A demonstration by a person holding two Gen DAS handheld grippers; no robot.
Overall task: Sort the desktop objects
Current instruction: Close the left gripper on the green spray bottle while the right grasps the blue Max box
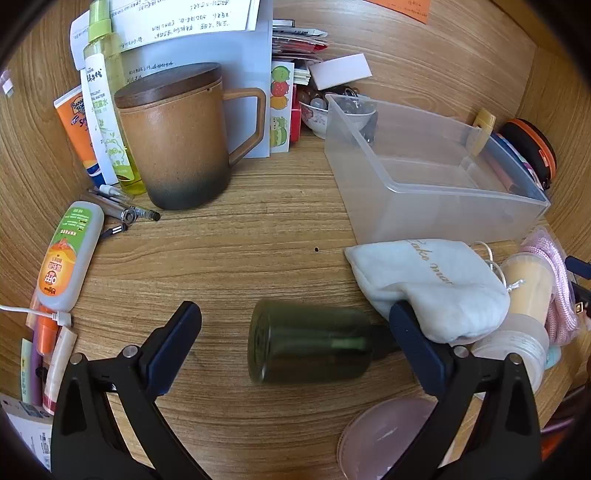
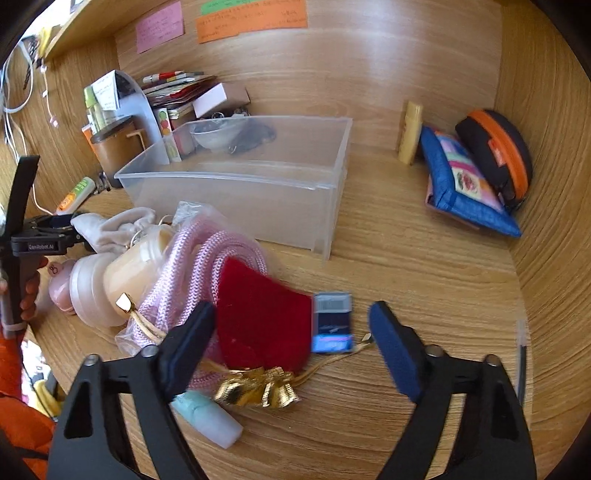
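Under and ahead of the jaws of the right gripper (image 2: 291,308) runs a wooden desk (image 2: 424,280), closed far ahead by a wooden back panel (image 2: 369,74) and to the right by a side wall (image 2: 546,184). High on the panel, ahead and left of those jaws, are a pink note (image 2: 160,26), an orange note (image 2: 251,20) and a green note (image 2: 229,5) touching its top. White cables (image 2: 11,92) hang far left. Just ahead of the jaws of the left gripper (image 1: 295,306), the desk bears a small dark spot (image 1: 316,250).

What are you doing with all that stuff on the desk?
Someone is tidying a messy desk with a gripper in each hand. The left gripper is open around a dark green bottle lying on its side. The right gripper is open over a red pouch. The clear bin looks nearly empty.
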